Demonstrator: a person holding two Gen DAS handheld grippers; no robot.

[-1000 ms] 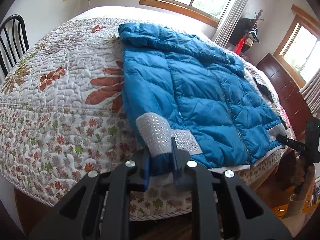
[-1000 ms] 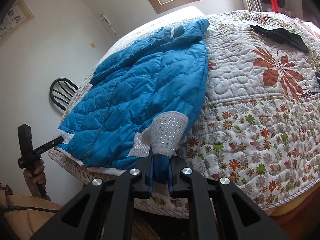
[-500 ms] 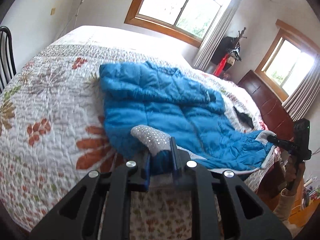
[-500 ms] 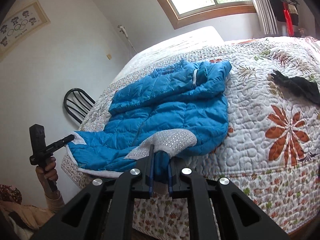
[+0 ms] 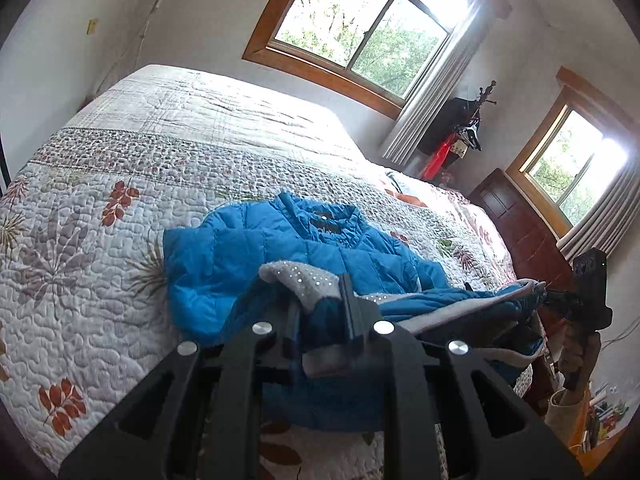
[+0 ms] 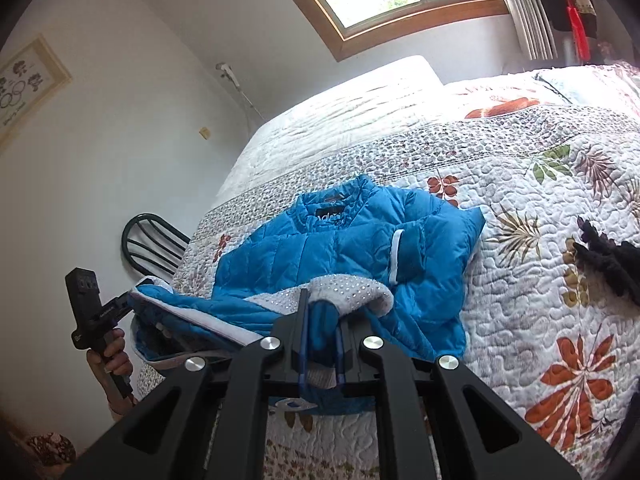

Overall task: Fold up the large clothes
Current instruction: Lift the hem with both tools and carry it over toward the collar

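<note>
Near the bed's (image 5: pixel 120 280) foot edge we hold the blue puffer jacket's (image 5: pixel 248 264) hem lifted — left gripper (image 5: pixel 320 320) and right gripper (image 6: pixel 322 328) both clamped tight on it — though slick padding could slip free mid-fold.

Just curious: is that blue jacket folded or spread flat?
Partly folded: the blue jacket's hem is lifted over its body by both grippers.
</note>
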